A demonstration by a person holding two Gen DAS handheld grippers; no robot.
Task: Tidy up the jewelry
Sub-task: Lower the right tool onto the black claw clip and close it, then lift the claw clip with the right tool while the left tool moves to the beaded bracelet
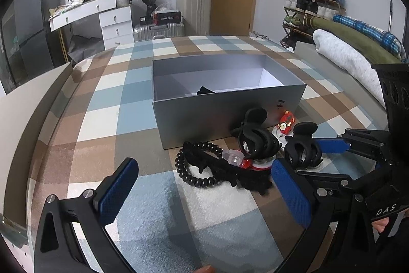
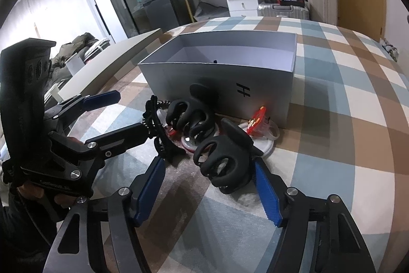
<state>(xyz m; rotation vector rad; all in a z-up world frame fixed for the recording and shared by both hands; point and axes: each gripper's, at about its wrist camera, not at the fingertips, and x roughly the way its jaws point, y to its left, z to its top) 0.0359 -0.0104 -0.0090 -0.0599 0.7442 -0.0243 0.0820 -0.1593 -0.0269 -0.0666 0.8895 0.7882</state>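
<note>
Two black claw clips lie in front of an open grey box (image 2: 219, 83) on the checked cloth. The nearer clip (image 2: 225, 163) sits between the blue pads of my right gripper (image 2: 208, 160). The right pad (image 2: 265, 191) touches the clip's edge and the left pad stands apart, so the gripper is open. The second clip (image 1: 258, 137) rests against the box wall (image 1: 204, 119). My left gripper (image 1: 204, 165) is open over a black spiral hair tie (image 1: 184, 170) and a black lacy band (image 1: 237, 175). A small dark item (image 1: 204, 91) lies inside the box.
A red cartoon charm (image 2: 258, 119) and clear round pieces (image 2: 268, 134) lie by the box's right corner. Rolled blankets (image 1: 345, 55) line the right side. The checked cloth (image 1: 115, 119) stretches left of the box. Drawers, suitcases and a shoe rack stand beyond.
</note>
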